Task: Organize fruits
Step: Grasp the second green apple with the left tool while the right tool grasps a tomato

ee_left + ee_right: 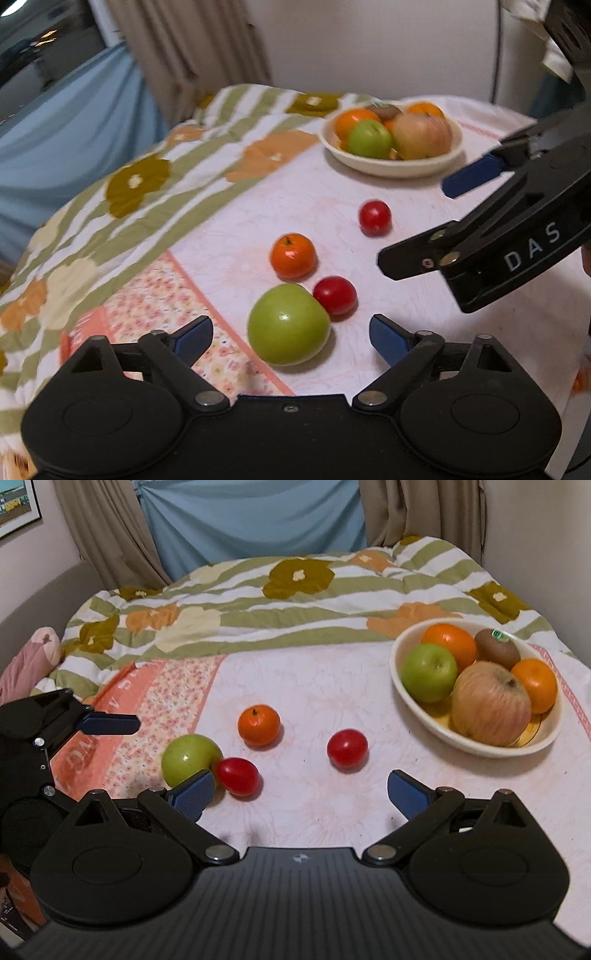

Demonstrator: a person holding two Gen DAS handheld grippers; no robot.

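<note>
The bed (332,686), under a flowered quilt (258,602) and pale cloth, carries a cream bowl (476,744) already holding fruit. Four fruits lie loose on the cloth: a green apple (289,324) touching a red plum (335,300), an orange mandarin (293,256) beyond them, a second red plum (375,218) nearer the bowl. The left tool (290,338), spread and empty, has the apple directly ahead between its pads. The right tool (301,794), also spread and empty, points toward the second plum.
</note>
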